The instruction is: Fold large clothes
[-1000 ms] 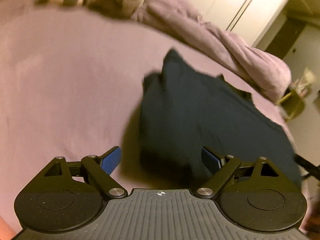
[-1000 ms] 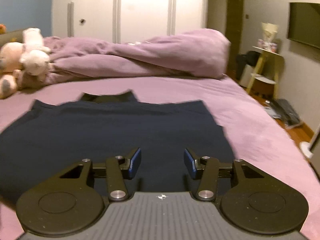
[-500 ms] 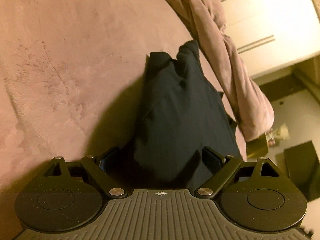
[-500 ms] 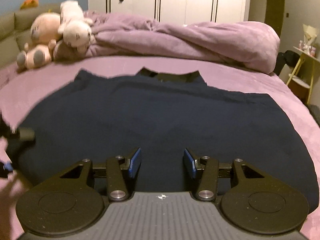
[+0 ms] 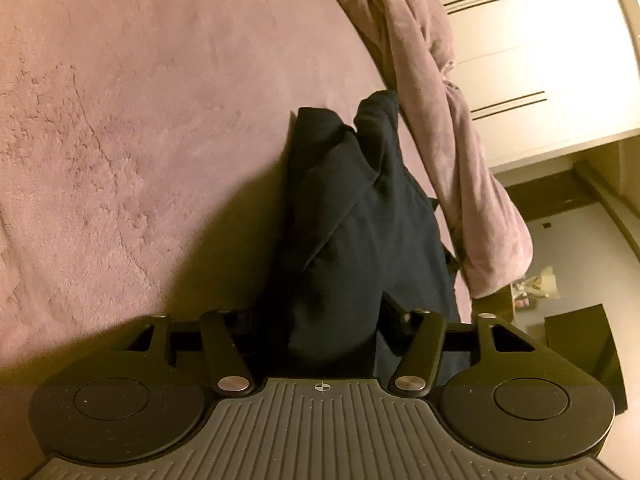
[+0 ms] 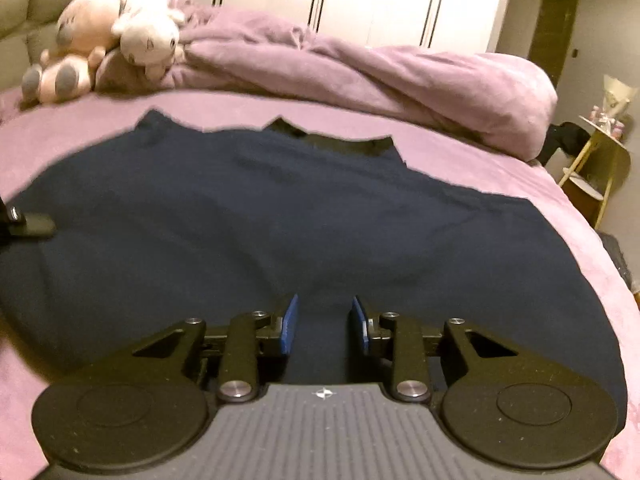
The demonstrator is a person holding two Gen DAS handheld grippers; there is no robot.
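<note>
A large dark navy garment (image 6: 280, 224) lies spread on the purple bed, collar at the far side. My right gripper (image 6: 323, 322) sits low at its near hem with a fold of cloth between its blue pads (image 6: 289, 324), jaws narrowed around it. My left gripper (image 5: 320, 320) is at the garment's left edge, and bunched navy cloth (image 5: 352, 220) fills the gap between its fingers and hides the pads. A left finger also shows at the left edge of the right wrist view (image 6: 32, 224).
A rumpled purple duvet (image 6: 380, 76) lies along the far side of the bed (image 5: 120, 120). Stuffed toys (image 6: 116, 44) sit at the far left. White wardrobes (image 6: 360, 0) stand behind. A small yellow side table (image 6: 600, 160) stands at the right.
My left gripper has gone down onto the garment's left edge and its jaws have narrowed on the cloth. My right gripper has narrowed on the near hem and the view has shifted left.
</note>
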